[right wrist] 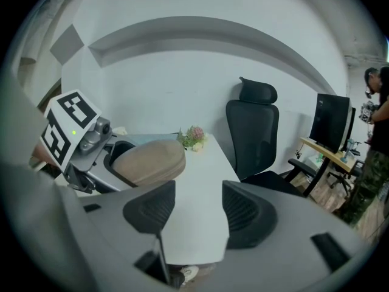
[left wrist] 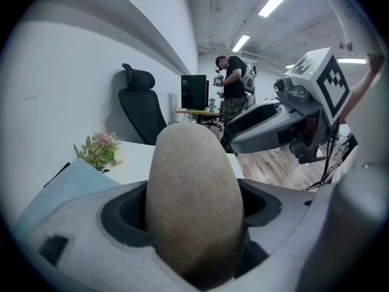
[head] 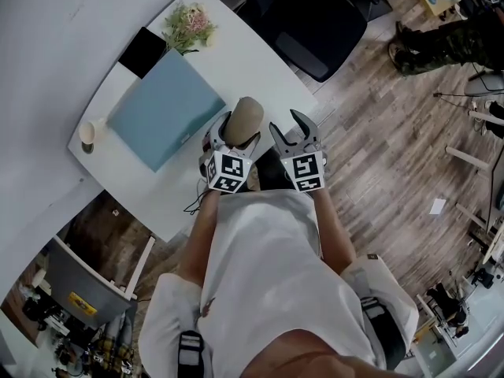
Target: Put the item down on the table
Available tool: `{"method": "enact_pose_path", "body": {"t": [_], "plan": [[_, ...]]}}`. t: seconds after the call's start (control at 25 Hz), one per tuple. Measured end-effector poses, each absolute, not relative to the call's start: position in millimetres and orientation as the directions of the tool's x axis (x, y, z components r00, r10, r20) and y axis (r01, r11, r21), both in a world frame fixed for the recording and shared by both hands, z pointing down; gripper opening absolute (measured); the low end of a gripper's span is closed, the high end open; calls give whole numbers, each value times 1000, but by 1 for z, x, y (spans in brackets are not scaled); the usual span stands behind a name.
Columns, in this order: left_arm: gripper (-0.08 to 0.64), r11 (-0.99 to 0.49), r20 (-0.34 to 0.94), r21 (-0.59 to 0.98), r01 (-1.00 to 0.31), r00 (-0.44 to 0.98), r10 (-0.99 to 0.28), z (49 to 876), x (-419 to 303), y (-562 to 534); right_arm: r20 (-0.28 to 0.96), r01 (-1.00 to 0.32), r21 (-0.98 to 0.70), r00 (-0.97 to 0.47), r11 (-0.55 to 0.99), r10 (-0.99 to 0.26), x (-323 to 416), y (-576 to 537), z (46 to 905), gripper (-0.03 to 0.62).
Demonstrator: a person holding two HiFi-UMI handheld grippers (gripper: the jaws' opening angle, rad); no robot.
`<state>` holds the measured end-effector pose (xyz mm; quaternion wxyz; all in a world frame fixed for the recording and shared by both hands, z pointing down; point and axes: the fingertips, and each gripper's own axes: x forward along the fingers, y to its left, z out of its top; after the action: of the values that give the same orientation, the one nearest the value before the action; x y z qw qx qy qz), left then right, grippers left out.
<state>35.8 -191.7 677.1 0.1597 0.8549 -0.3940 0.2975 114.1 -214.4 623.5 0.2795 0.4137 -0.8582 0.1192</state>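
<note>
Tan oval item (head: 243, 121) clamped in left tool (head: 237, 135) over table (head: 252, 73); right tool (right wrist: 199, 215) empty.

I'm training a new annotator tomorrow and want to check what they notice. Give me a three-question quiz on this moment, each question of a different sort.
1. True or false: the left gripper is empty.
2. Multiple choice: where on the white table does the small bouquet lie?
A) beside the black pad
B) on top of the blue mat
C) inside the cup
3. Fill the gap: the right gripper has its jaws ____, with nothing between them.

Key
1. False: it is shut on a tan oval item.
2. A
3. apart
</note>
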Motion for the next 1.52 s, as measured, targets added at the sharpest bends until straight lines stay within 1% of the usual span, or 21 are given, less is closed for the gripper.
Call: {"method": "enact_pose_path", "body": {"t": [0.68, 0.84, 1.52], "plan": [[402, -620, 703, 100, -778, 496, -509, 719, 39, -188, 644, -766, 9, -487, 643, -589, 119, -208, 662, 245], [402, -612, 720, 107, -783, 486, -496, 729, 37, -186, 667, -753, 33, -473, 657, -576, 121, -208, 668, 247], [403, -613, 785, 115, -782, 449, -426, 757, 35, -190, 701, -742, 21, -467, 670, -539, 115, -210, 687, 247]]}}
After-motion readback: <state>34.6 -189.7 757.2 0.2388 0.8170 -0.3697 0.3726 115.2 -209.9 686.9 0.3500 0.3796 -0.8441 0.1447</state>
